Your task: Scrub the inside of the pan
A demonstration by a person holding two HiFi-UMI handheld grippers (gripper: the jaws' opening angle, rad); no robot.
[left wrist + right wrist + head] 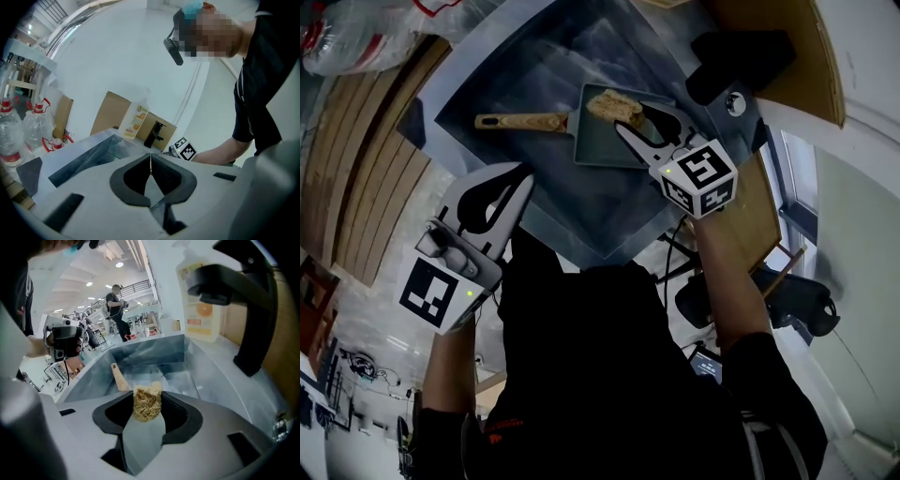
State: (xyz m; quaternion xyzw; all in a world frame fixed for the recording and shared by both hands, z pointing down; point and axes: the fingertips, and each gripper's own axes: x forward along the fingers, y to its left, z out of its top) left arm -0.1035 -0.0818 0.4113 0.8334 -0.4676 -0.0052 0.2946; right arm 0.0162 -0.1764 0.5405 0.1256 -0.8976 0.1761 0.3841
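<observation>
Left gripper jaws pressed together, empty, at near sink edge; right gripper pinches tan fibrous scrubber, soft, light, over square grey pan in steel sink; pan likely stiff, slidey, steady by wooden handle

The right tool hides most of the pan.

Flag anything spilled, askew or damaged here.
Nothing stands out. The pan sits in the sink with its handle pointing left. The right gripper is shut on the scrubber at the pan. The left gripper is shut and empty, by the sink's rim.
</observation>
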